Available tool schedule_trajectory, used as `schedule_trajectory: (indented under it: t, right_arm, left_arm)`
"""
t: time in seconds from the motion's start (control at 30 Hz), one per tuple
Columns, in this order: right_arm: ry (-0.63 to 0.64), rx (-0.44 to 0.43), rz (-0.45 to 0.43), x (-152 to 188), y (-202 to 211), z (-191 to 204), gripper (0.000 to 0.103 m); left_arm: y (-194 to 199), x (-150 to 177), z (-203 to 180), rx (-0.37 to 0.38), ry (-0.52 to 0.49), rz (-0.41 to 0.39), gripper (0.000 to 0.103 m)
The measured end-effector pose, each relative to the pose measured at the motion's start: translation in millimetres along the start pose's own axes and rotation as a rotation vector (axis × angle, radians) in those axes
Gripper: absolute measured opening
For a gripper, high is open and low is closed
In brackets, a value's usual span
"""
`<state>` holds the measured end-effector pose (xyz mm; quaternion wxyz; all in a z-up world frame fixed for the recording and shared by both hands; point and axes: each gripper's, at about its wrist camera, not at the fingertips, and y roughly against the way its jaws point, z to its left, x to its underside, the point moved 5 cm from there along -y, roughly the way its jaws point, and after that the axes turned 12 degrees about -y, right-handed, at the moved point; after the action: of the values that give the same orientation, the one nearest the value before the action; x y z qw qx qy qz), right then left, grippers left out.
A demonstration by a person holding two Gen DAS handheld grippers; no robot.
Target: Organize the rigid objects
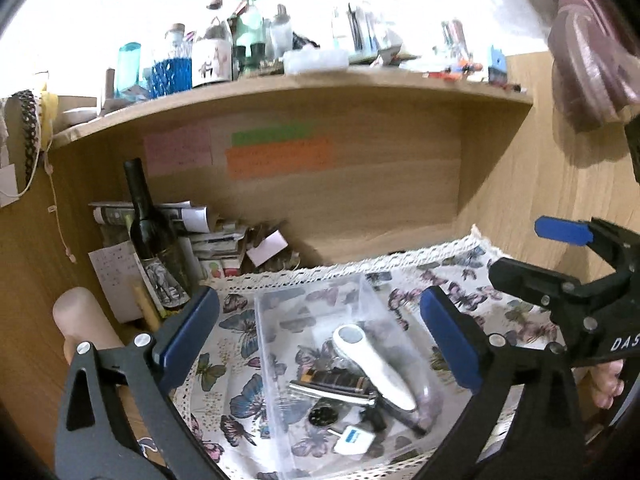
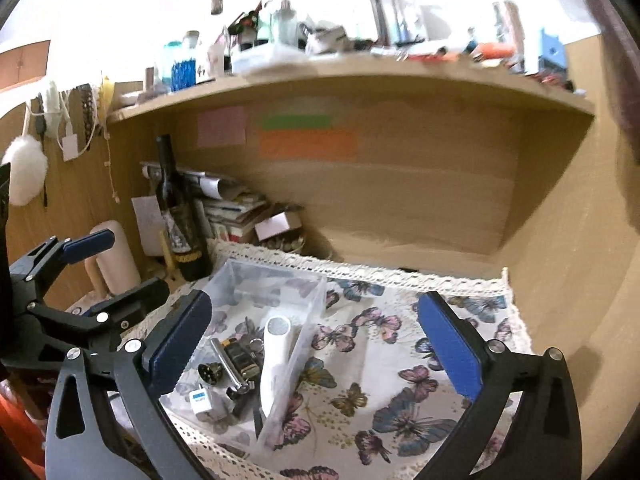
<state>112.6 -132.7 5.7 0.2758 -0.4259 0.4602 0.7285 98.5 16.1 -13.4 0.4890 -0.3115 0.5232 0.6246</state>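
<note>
Cannot read the blurred writing on the sticky notes [image 1: 280, 156]; bottles on the top shelf [image 2: 360, 76] smeared past telling; clear bin's [image 1: 264, 344] near end cut off by the bottom edge; small dark bits under the white handheld device [image 1: 372, 368] too small to name.

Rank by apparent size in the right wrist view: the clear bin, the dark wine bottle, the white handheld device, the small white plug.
1. clear bin
2. dark wine bottle, which stands farther back, so its true size may be understated
3. white handheld device, lying in the bin
4. small white plug, clearly smallest
</note>
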Motion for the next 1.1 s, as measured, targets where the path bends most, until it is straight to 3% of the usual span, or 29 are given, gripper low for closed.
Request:
schedule_trajectory:
  t: [0.4,1.1]
  right_arm:
    - [-0.008,-0.004,-0.043,3.1,28.2,-3.3,0.103]
    - [-0.023,-0.004,-0.038,4.7,26.8,-4.8,0.103]
  left_arm:
    - [25.8,-7.5,-11.0,-0.006,0.015,-0.060,0.103]
    - [24.3,-8.3,-11.4,0.019,0.025,-0.061,0.103]
